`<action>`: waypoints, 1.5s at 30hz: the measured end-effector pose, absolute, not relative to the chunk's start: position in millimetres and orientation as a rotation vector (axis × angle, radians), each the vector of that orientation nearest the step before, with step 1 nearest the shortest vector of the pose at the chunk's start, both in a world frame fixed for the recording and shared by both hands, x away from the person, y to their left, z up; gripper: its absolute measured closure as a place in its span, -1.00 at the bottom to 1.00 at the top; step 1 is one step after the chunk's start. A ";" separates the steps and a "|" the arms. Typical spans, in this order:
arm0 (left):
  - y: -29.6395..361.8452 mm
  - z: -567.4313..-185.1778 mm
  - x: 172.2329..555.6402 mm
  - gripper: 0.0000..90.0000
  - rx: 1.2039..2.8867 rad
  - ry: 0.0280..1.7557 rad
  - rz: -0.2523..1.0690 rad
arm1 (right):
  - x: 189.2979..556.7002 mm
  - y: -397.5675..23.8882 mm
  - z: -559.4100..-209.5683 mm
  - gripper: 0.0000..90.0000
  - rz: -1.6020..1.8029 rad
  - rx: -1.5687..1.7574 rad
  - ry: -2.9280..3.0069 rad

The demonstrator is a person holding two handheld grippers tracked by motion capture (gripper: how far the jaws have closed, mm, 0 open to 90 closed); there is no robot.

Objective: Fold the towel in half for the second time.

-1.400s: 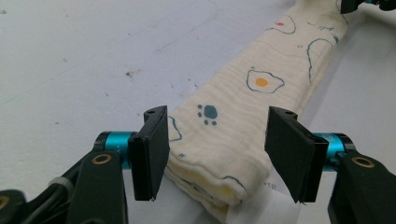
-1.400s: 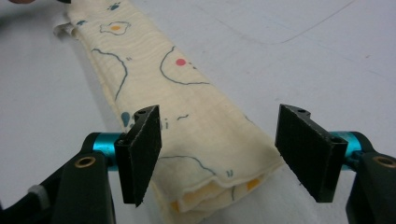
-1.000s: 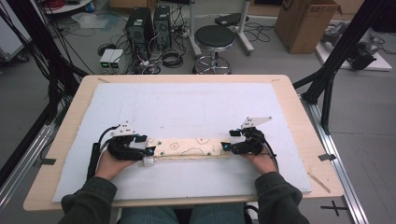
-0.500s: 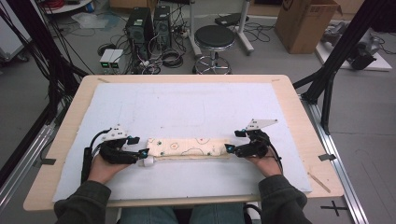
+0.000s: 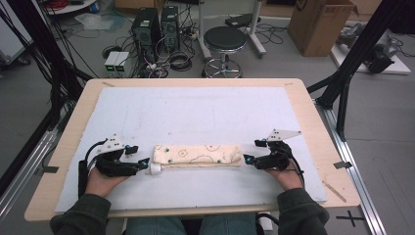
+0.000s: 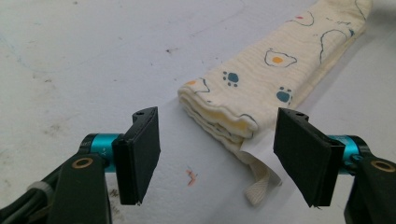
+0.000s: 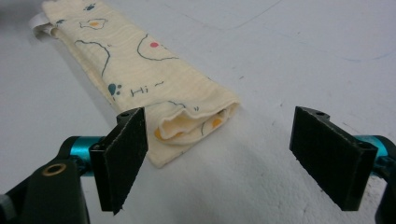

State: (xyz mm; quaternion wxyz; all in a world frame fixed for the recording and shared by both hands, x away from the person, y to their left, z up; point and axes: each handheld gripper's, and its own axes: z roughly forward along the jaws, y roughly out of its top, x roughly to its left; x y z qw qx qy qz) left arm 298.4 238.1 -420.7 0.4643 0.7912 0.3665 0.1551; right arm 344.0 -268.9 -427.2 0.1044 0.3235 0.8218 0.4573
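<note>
On the white mat [image 5: 205,112], high view: folded cloth [image 5: 198,154] lies as a long strip, long axis running left to right across the person's near side. Left gripper [image 5: 139,164] sits just off its left end, right gripper [image 5: 249,159] just off its right end; each about equally near. Both have just been opening, nothing between the jaws.

Left gripper view: jaws stand wide apart, holding nothing. Cloth end lies just ahead, nearer the right pad [image 6: 303,156], with a white tag [image 6: 259,179] trailing out toward the camera. Pads clear of the fabric.

Right gripper view: jaws wide, empty. Cloth's folded end lies just beyond the left pad [image 7: 123,156], strip running away up-left. Any next grasp looks like it turns on closing in along the strip's axis from either end.
</note>
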 end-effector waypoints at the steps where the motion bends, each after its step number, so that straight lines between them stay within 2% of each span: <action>1: 239.2 -421.0 297.6 -0.30 1.946 0.903 0.386 | 342.7 -270.2 -427.3 -0.59 1.349 0.958 2.418; 29: 258.6 -424.8 265.9 -0.32 1.940 0.941 0.423 | 307.9 -300.7 -432.4 -0.61 1.339 1.009 2.356; 45: 264.9 -425.0 250.8 -0.37 1.944 0.944 0.427 | 291.6 -312.0 -434.7 -0.72 1.348 1.035 2.324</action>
